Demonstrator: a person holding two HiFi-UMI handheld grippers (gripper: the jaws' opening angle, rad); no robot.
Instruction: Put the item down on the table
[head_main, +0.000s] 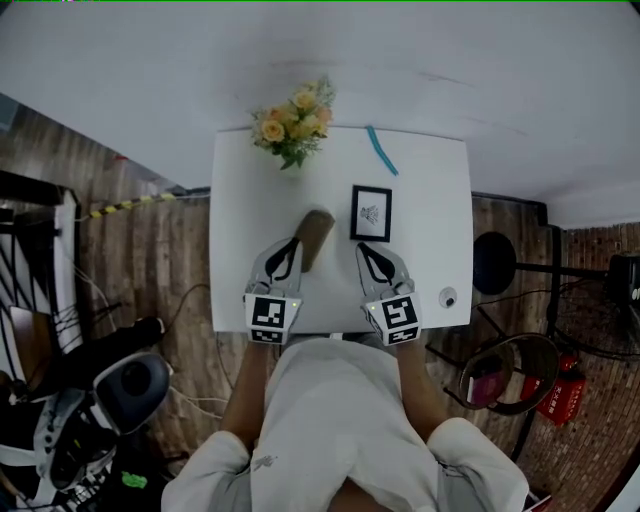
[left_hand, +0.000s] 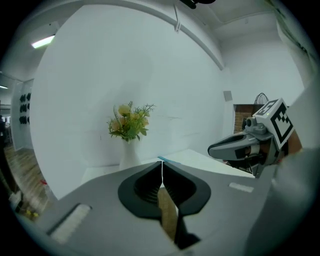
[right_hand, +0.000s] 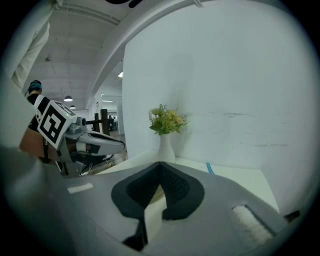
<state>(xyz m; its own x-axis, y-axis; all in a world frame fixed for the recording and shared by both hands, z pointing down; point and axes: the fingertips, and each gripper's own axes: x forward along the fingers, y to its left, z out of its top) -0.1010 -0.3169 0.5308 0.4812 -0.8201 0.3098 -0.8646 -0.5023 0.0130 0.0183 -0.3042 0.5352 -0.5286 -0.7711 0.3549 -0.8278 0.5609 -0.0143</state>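
Observation:
A flat brown item (head_main: 316, 236) lies on the white table (head_main: 440, 220), just right of the tip of my left gripper (head_main: 292, 243). In the left gripper view the left gripper (left_hand: 161, 167) has its jaws together at the tips, and the brown item (left_hand: 168, 212) shows through the slit below them, apparently lying underneath rather than pinched. My right gripper (head_main: 366, 247) rests beside it, below a small framed picture (head_main: 371, 213). In its own view the right gripper (right_hand: 160, 165) is also shut, with only table showing through its gap.
A vase of yellow flowers (head_main: 293, 122) stands at the table's far edge, with a teal pen (head_main: 382, 150) to its right. A small round object (head_main: 448, 298) sits near the right front corner. A black stool (head_main: 494, 262) stands right of the table; equipment clutters the floor at left (head_main: 130, 385).

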